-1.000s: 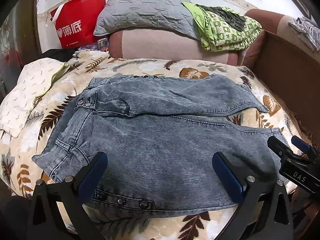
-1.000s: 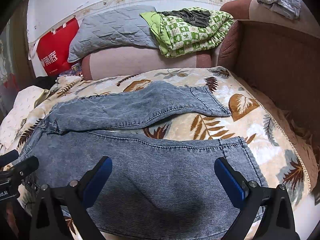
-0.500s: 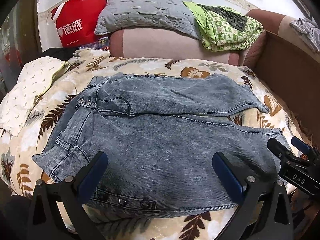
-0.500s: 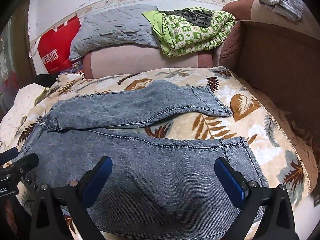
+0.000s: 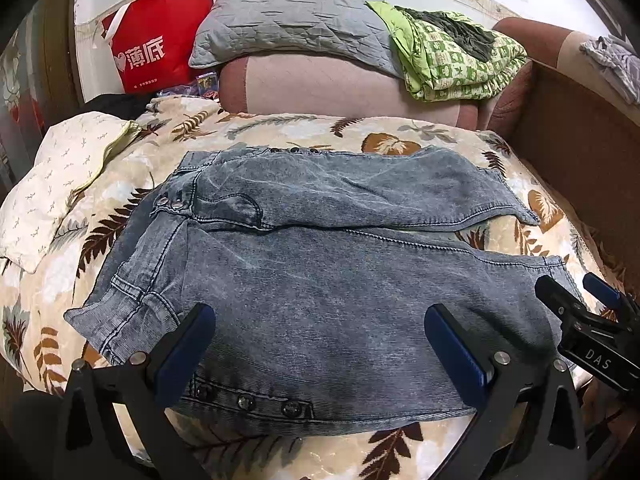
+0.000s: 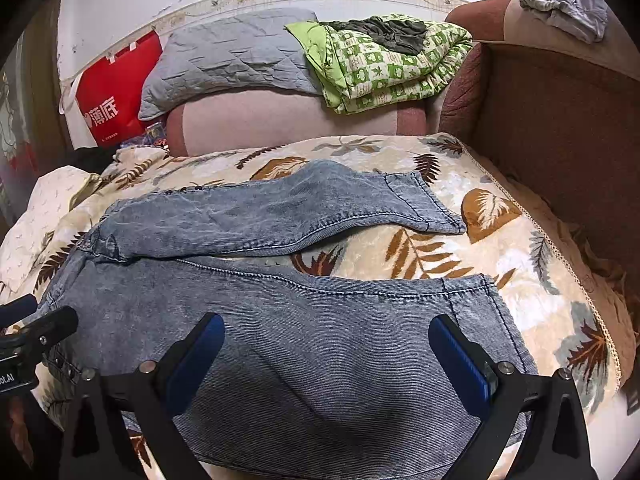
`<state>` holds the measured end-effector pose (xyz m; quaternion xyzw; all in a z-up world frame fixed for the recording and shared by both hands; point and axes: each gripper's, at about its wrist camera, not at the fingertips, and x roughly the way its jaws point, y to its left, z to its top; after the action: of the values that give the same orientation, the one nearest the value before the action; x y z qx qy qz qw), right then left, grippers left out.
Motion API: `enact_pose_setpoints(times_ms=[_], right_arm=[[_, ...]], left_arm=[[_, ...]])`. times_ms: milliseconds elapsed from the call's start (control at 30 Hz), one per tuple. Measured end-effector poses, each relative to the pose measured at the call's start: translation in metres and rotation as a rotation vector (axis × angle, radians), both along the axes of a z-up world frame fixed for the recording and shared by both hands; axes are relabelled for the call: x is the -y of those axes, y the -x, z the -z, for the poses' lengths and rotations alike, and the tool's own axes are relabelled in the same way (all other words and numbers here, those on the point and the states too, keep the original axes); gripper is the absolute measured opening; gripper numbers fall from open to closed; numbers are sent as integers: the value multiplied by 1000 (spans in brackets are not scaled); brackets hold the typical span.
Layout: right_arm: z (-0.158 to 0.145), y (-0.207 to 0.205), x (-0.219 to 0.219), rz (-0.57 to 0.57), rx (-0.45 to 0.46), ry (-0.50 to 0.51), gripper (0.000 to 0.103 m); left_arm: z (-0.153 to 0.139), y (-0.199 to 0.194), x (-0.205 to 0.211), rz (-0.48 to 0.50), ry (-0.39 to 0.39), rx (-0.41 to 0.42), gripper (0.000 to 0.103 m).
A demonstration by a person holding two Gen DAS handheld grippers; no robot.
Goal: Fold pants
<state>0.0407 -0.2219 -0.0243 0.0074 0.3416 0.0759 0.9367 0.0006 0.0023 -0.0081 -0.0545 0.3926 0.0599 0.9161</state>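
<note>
Currently the denim pants (image 5: pixel 320 280) lie spread flat on the leaf-patterned blanket (image 5: pixel 280 128) that covers the couch seat, running from the waistband near the seat's left edge to the hems near its right edge. They are pale, washed blue-grey denim with a fine ribbed weave and darker stitched seams. The two legs are parted in a narrow V: the far leg (image 6: pixel 280 208) angles toward the back of the seat, the near leg (image 6: pixel 320 340) runs along the front edge, and a wedge of blanket shows between them toward the hems. A row of metal snaps (image 5: pixel 244 400) sits on the near side of the waist, and more snaps show along the far edge. The cloth is lightly wrinkled around the pocket and fly.

The left gripper (image 5: pixel 320 344) hovers over the waist end of the near leg, its blue-padded jaws spread wide and holding nothing. The right gripper (image 6: pixel 328 356) hovers over the hem end of the same leg, jaws likewise wide apart and empty.

Behind the seat, a grey quilted pillow (image 5: pixel 288 20) and a green checked blanket (image 5: pixel 452 60) rest on the pink backrest (image 5: pixel 340 88), with a red shopping bag (image 5: pixel 160 36) against the wall at the left. A white patterned pillow (image 5: pixel 52 184) lies at the seat's left edge.
</note>
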Motion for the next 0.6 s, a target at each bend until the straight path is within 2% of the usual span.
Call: enact_pose_setpoints(times_ms=[600], right_arm=[[0,0,0,-6,-5,3,103]], left_arm=[[2,0,0,-3,13,-8,103]])
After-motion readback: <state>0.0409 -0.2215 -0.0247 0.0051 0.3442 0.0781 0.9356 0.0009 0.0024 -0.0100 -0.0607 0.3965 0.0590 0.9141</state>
